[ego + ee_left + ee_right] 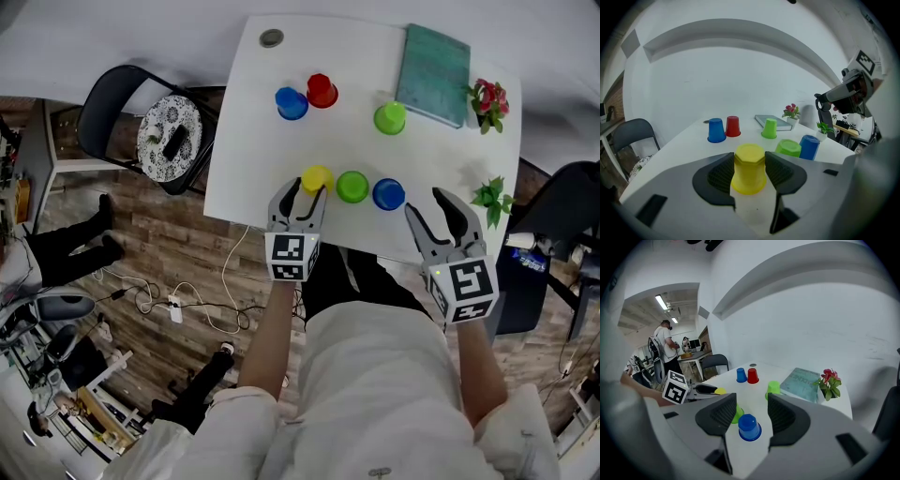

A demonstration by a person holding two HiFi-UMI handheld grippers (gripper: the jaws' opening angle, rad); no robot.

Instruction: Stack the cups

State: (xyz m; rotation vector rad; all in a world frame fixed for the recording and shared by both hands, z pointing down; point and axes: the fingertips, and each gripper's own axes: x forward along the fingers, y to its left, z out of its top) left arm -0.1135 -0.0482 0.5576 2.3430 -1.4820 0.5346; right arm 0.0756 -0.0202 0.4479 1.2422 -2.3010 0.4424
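1. Cups: six small plastic ones, all upside down on the white worktop (246,159). None are stacked yet.
2. Near row, L to R: yellow cup (317,178), green cup (352,186), blue cup (388,194). They stand close side by side by the near edge.
3. Far side: another blue cup (292,103) touches or nearly touches a red cup (322,90). A second green cup (390,117) stands alone near the book (433,61).
4. Handling (my read): the cups look light, thin-walled and stiff enough, but smooth and tapered.
   - A hard squeeze could flex the wall or make the cup pop out upward.
   - Best hold is across the side wall, mid-height or a bit lower where it's wider, w/ moderate pressure.
   - Being so light, a cup will prob. skid if a pad nudges it first.
5. Left claw (749,161): wide. Its pads straddle the yellow cup, one on each side and v. close to the wall. No squeeze shows, and the cup sits flat on the worktop.
6. Left hand pose: forearm reaches fwd from the body, w/ the claw tipped moderately down toward the near edge.
7. Right claw (751,411): wide and empty.
   - The near blue cup shows through the gap in the right gripper view.
   - The head view puts that cup just ahead of the tips, not between the pads.
8. Right hand pose: held off the near right corner, angled down and slightly inward toward the row.
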